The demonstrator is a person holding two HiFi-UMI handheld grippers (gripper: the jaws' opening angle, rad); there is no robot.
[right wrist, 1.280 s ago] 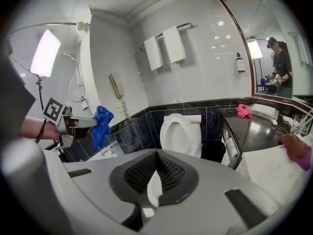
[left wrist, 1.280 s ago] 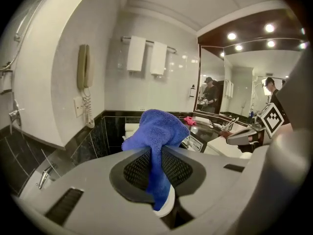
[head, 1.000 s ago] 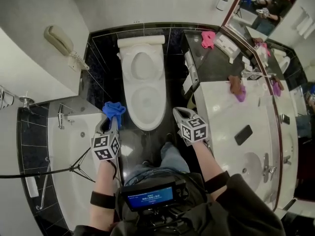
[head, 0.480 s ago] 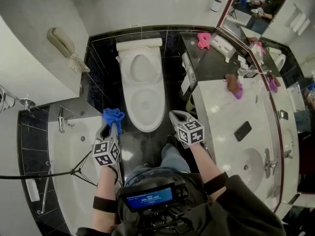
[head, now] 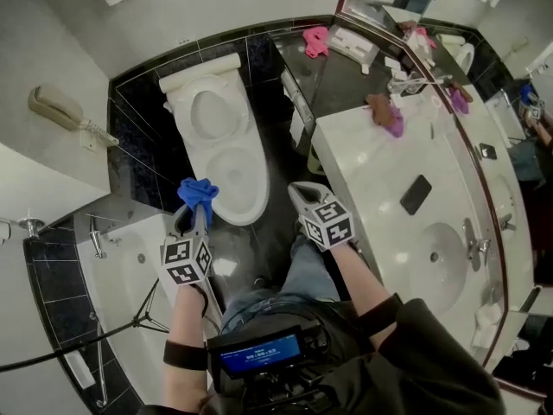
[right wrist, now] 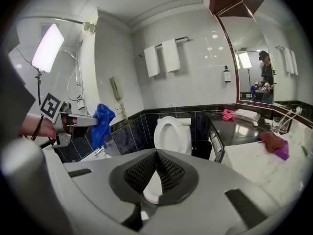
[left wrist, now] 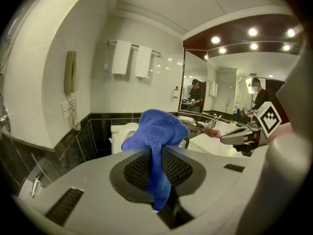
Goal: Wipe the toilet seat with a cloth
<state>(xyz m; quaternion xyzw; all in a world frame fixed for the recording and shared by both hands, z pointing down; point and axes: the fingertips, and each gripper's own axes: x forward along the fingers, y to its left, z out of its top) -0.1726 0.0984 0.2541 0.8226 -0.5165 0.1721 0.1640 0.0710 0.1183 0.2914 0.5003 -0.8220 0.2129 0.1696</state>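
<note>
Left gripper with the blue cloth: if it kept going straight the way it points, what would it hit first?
Probably the near left rim of the toilet. The left gripper, shut on the blue cloth, points towards it from close by. The cloth hides the exact line, so the depth is uncertain.

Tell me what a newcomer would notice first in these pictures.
The bright blue cloth pinched in the left hand-held gripper stands out, just left of the front of the white toilet. The right hand-held gripper, shut and empty, hovers on the toilet's other side beside the white vanity counter.
</note>
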